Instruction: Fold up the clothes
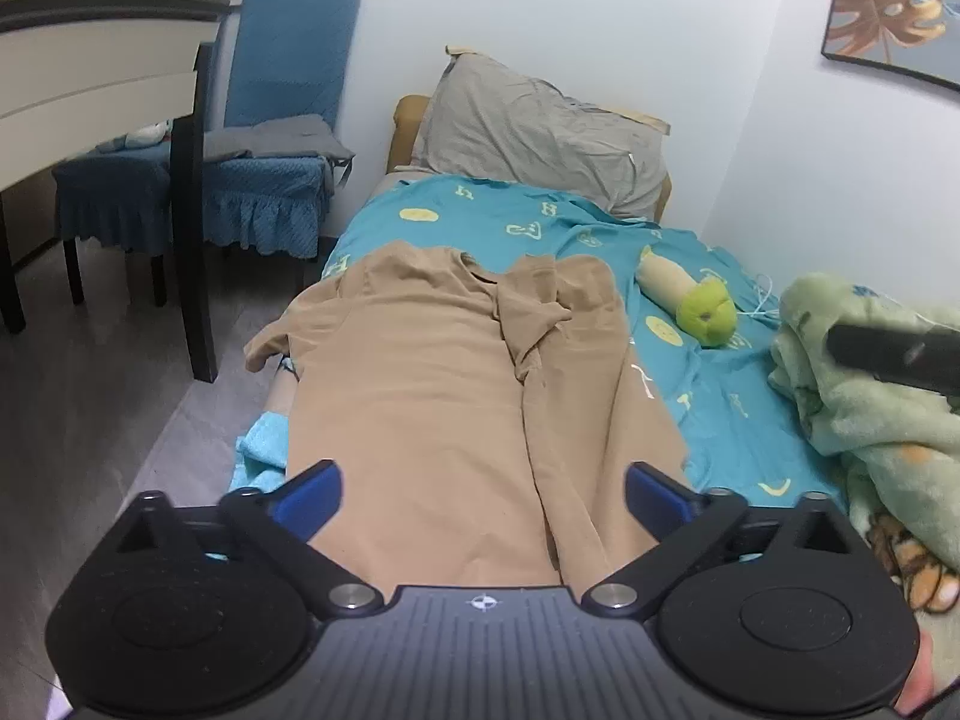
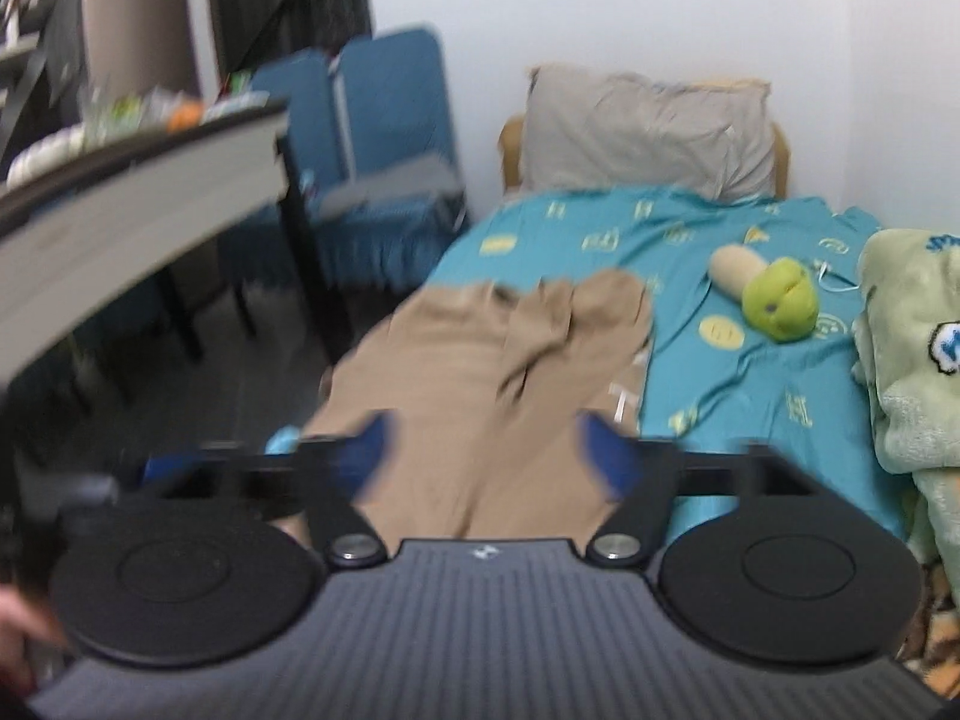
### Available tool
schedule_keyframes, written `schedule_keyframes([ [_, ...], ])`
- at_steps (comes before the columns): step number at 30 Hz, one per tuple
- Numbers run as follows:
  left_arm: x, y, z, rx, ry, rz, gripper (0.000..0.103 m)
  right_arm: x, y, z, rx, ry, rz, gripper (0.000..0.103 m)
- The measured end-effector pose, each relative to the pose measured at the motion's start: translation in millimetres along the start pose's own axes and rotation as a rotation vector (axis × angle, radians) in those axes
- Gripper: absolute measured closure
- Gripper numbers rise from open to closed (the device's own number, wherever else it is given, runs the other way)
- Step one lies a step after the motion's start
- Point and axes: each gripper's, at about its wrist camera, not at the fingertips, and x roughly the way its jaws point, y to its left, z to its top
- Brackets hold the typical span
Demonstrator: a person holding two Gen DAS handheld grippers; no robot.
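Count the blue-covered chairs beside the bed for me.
2. One blue chair stands nearest the bed with grey cloth on its seat; the second chair sits left of it, tucked under the table. More may hide behind the table.

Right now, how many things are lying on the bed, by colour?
Tan: 1, the shirt
Grey: 1, the pillow
Green and beige: 1, the plush toy
Pale green: 1, the blanket
Total: 4

A tan shirt lies spread out on the bed, one side folded over and wrinkly.
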Motion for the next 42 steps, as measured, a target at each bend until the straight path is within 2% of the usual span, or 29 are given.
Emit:
schedule_keyframes([
  [3, 16.2, 12.3, 1.6, -0.044, 0.032, 0.004, 0.0, 10.2, -10.1, -0.9, 0.042, -0.017, 0.013, 0.0],
  [6, 42.3, 35.3, 10.1, -0.149, 0.074, 0.008, 0.0, 16.9, -16.4, -6.6, 0.054, 0.0, 0.015, 0.0],
  [13, 118.8, 125.7, 47.4, -0.527, 0.099, 0.079, 0.0, 20.2, -27.1, -17.9, 0.085, -0.001, -0.016, 0.0],
  [16, 150.8, 166.2, 59.5, -0.707, 0.096, 0.105, 0.004, 25.0, -36.5, -21.3, 0.129, 0.001, -0.03, 0.0],
  [20, 194.0, 216.1, 47.9, -0.946, 0.074, 0.071, 0.005, 37.0, -52.1, -25.8, 0.188, 0.024, -0.051, 0.0],
  [24, 235.0, 246.2, 38.2, -1.062, 0.053, 0.03, 0.005, 63.9, -70.4, -27.0, 0.27, 0.061, -0.083, 0.0],
  [28, 273.4, 263.6, 34.9, -1.119, 0.038, -0.02, 0.009, 91.5, -75.6, -25.8, 0.295, 0.083, -0.088, 0.0],
  [30, 288.7, 268.5, 34.4, -1.125, 0.046, -0.014, 0.013, 105.1, -76.3, -26.4, 0.294, 0.103, -0.088, 0.0],
  [32, 299.0, 273.9, 34.4, -1.143, 0.034, -0.01, 0.032, 116.5, -79.5, -26.9, 0.31, 0.126, -0.086, 0.0],
  [33, 302.2, 275.5, 33.8, -1.154, 0.024, -0.01, 0.038, 120.8, -81.2, -27.8, 0.323, 0.136, -0.085, 0.0],
  [35, 307.5, 277.2, 35.1, -1.157, 0.006, -0.007, 0.07, 126.6, -84.1, -29.1, 0.346, 0.151, -0.088, 0.0],
  [37, 306.8, 274.0, 46.1, -1.093, -0.014, 0.023, 0.089, 126.9, -85.0, -29.3, 0.358, 0.15, -0.089, 0.0],
  [39, 297.7, 267.2, 58.9, -1.017, -0.047, 0.071, 0.089, 125.6, -85.4, -29.2, 0.367, 0.144, -0.088, 0.0],
  [42, 280.1, 248.2, 86.5, -0.873, -0.094, 0.127, 0.094, 120.9, -84.6, -28.5, 0.37, 0.129, -0.085, 0.0],
])
